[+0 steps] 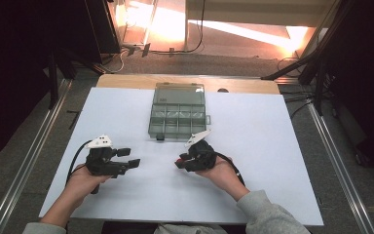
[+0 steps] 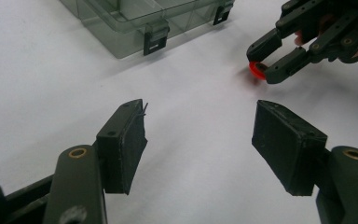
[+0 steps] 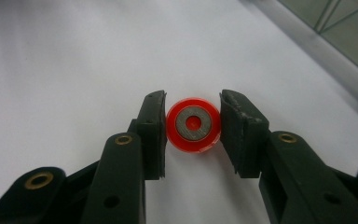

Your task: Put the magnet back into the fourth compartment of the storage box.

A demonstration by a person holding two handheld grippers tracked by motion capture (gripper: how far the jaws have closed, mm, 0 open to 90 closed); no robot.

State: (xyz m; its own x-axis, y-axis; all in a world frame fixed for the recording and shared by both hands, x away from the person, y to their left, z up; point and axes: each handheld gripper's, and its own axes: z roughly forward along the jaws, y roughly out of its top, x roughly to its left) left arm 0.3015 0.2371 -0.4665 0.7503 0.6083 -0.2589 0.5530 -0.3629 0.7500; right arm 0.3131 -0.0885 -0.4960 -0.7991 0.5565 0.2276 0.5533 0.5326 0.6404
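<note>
White table [image 1: 272, 146] bears smoky compartment box [image 1: 177, 113] beyond grippers.

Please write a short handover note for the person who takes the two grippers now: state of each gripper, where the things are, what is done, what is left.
Right gripper: shut on the red ring, both pads touching its rim, low over the white table.
Left gripper: open, nothing between the jaws, near the table.
Clear box: at the far middle of the table, lid open; its compartments look empty.
Done: ring gripped.
Left, most likely: carry the ring to the box and drop it into a compartment.
</note>
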